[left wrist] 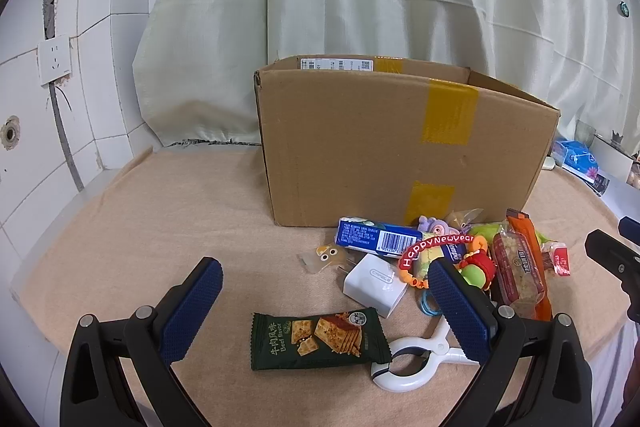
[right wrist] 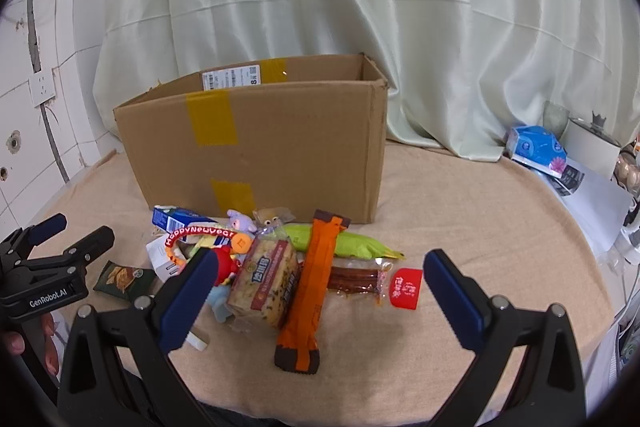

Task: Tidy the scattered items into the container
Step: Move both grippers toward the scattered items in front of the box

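Left wrist view looks level across a tan cloth [left wrist: 140,227], with the left gripper [left wrist: 328,287] held low and its two blue-padded fingers [left wrist: 192,311] spread wide, gripping nothing. Between the jaws, at 6 o'clock, lies a dark green cracker packet [left wrist: 318,337]; a white clip [left wrist: 416,359] rests just beside it at 5 o'clock. At 12 o'clock stands the open cardboard box [left wrist: 360,151], taped with yellow strips. Heaped in front of the box, from 1 to 3 o'clock, are a blue carton [left wrist: 376,235], a white charger [left wrist: 374,283], a red "Happy New Year" ring toy [left wrist: 436,247] and a red-wrapped cereal bar [left wrist: 518,273].

Right wrist view shows the right gripper [right wrist: 320,283] also low and pointing at the box [right wrist: 280,147], its jaws wide apart and holding nothing. An orange snack bar [right wrist: 312,287] lies lengthwise between the fingers, leaning on the cereal bar [right wrist: 266,283] at its left. A sausage stick with a red label [right wrist: 406,287] sits at 2 o'clock, near the right finger, and a green packet [right wrist: 348,243] lies behind the orange bar. At 9 o'clock the left gripper [right wrist: 76,235] hovers, apart from the pile, with part of a hand [right wrist: 24,343] visible beneath it.
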### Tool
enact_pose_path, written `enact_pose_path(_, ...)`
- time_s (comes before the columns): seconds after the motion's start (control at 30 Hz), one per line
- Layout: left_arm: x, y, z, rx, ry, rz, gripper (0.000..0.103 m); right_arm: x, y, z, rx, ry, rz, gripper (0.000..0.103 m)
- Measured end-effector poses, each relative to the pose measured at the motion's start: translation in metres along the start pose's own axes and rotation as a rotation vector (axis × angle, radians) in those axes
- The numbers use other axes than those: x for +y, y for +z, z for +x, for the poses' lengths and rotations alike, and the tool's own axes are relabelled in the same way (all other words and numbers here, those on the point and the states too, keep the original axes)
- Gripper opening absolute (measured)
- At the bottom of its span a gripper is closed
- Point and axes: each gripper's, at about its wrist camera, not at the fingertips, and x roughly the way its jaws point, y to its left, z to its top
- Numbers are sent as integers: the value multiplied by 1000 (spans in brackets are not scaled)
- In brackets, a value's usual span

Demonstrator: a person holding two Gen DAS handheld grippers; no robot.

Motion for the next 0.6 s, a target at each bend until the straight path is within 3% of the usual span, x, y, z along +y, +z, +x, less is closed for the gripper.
enact_pose_path(0.4,-1,0,-1,-8,-17,6,103,2,1,1,4,-7,-13,103)
enact_pose_path(0.6,-1,-3,2,-3,9,11,103,2,1,-1,-13,-15,-5,103)
